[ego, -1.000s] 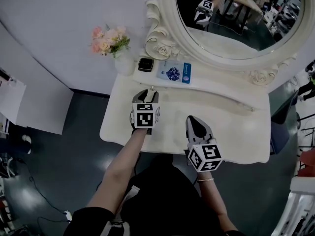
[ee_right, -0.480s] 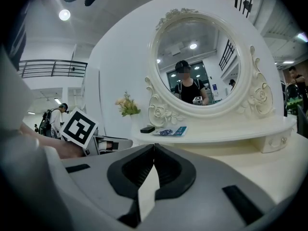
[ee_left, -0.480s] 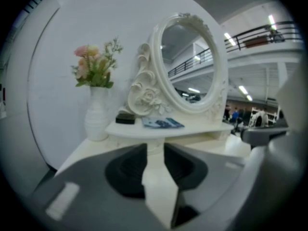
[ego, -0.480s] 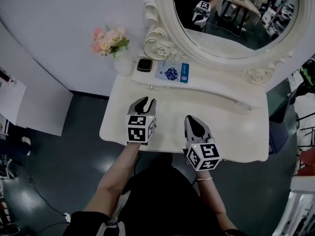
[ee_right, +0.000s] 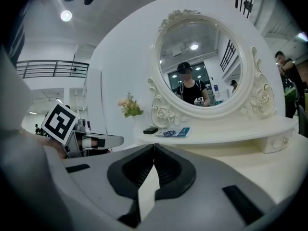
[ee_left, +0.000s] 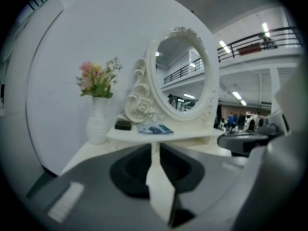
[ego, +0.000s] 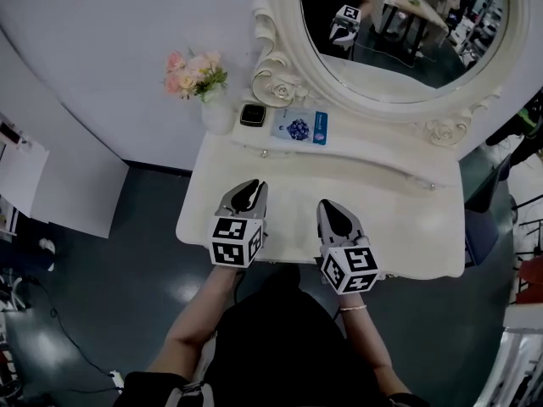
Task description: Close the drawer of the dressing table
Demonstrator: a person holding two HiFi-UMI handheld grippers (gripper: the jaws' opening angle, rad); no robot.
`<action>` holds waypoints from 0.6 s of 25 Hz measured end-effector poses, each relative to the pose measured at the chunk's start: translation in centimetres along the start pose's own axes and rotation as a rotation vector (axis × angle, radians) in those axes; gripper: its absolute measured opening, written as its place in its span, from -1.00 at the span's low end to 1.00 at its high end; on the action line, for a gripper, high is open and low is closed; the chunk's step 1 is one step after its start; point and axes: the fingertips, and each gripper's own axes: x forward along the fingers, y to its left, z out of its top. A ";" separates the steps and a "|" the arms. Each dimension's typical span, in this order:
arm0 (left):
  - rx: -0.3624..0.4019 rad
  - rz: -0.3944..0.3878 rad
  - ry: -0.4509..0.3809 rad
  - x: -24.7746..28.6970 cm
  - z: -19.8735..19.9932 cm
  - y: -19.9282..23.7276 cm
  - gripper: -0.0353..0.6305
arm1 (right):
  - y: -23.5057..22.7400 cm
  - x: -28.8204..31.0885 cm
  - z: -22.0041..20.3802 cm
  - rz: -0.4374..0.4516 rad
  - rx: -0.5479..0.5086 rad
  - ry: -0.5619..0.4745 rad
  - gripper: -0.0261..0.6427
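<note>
A: Since a second ago the left tongs (ego: 251, 185) have drawn back from the raised shelf toward the near edge of the cream dressing-table counter (ego: 399, 227), and their gap has shrunk.

B: Holding anything?

A: Nothing. Looking along them in the left gripper view, the grey jaws are closing. A thin slit is left between the tips, with only the pale counter showing through it.

B: And the right tongs (ego: 327, 204)?

A: Clenched, tips meeting, empty. They hang over the lower middle of the counter, just right of the left pair, where they were before.

B: Where's the drawer?

A: The small cream drawer (ego: 264, 153) sits under the left end of the raised shelf, a little above the left tongs in the head view. You spot it by its round knob. Its front looks level with the shelf's face, and neither pair touches it. A matching drawer (ego: 433, 186) sits at the right end.

B: What else is back there?

A: Toward the upper left, a white ribbed vase (ego: 217, 113) with pink flowers (ego: 195, 68) stands on the counter's back corner, just beside the shelf's end. On the shelf lie a small black square box (ego: 252, 114) and a flat blue-and-white packet (ego: 299, 127), side by side. Both are under the carved cream frame (ego: 280, 81) of the oval mirror (ego: 407, 49).
</note>
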 end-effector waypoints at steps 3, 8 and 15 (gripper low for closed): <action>-0.007 -0.005 -0.006 -0.9 -0.2 0.0 -0.76 | 0.3 -0.1 0.0 0.004 -0.002 -0.001 -0.91; 0.006 0.001 -0.006 -2.0 -0.7 0.0 -0.86 | 0.7 -0.2 0.0 0.014 -0.006 -0.006 -0.91; 0.004 -0.010 -0.023 -2.5 -0.5 0.0 -0.87 | 1.3 -0.4 0.0 0.031 0.008 -0.014 -0.91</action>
